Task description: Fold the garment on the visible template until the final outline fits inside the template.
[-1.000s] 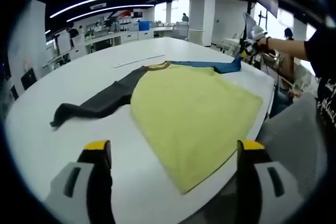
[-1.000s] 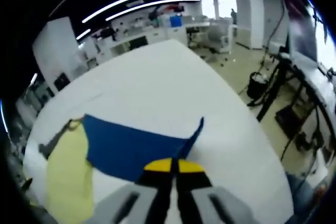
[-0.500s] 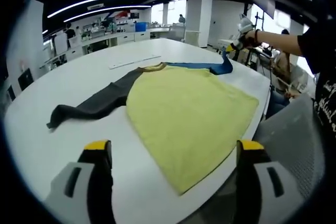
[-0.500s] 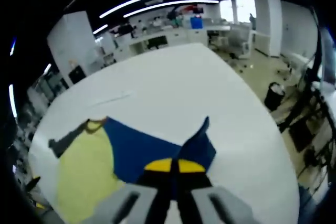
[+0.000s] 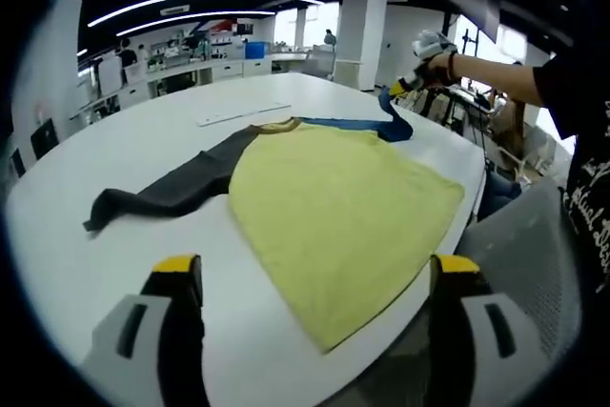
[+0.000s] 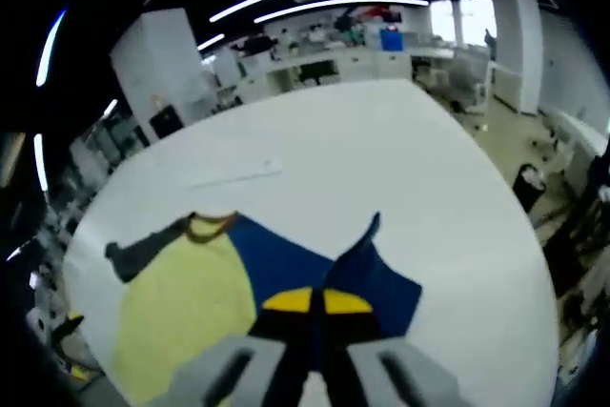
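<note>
Left gripper view: the left gripper has its yellow-tipped fingers spread wide at the bottom of the frame, holding nothing. The garment, yellow-bodied with a dark sleeve trailing to the left, lies flat on the white counter at centre frame, beyond the fingertips and apart from them. At upper right, the right gripper lifts the blue sleeve off the counter.

Right gripper view: the right gripper's fingers are pressed together at bottom centre, pinching the blue sleeve, which rises in a peak just above them. The yellow body spreads to the lower left.
</note>
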{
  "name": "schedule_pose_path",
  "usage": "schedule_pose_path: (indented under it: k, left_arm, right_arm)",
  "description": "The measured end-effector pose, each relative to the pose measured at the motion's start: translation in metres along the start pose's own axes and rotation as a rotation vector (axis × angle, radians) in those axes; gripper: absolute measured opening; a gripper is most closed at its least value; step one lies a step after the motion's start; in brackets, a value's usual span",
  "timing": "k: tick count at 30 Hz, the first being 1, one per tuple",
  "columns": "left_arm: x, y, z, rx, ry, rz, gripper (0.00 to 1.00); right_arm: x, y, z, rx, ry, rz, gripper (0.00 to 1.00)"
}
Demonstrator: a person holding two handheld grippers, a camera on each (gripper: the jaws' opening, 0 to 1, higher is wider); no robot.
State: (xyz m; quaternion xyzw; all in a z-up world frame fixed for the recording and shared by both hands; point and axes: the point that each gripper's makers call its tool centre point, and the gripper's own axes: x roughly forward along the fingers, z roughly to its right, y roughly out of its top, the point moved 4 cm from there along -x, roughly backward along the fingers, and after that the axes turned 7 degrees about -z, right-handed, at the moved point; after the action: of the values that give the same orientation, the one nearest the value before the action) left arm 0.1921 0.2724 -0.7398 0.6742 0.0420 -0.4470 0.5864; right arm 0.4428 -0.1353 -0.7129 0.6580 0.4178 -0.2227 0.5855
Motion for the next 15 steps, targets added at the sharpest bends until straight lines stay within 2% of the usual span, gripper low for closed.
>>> schedule_pose_path:
  k: [11, 15]
  left_arm:
    - [0.001, 0.004, 0.006, 0.0, -0.015, 0.011, 0.97]
    - [0.001, 0.003, 0.006, 0.002, -0.017, 0.008, 0.97]
  right_arm:
    - [0.016, 0.009, -0.041, -0.088, 0.045, -0.023, 0.0]
    - [0.024, 0.019, -0.05, -0.116, 0.061, -0.033, 0.0]
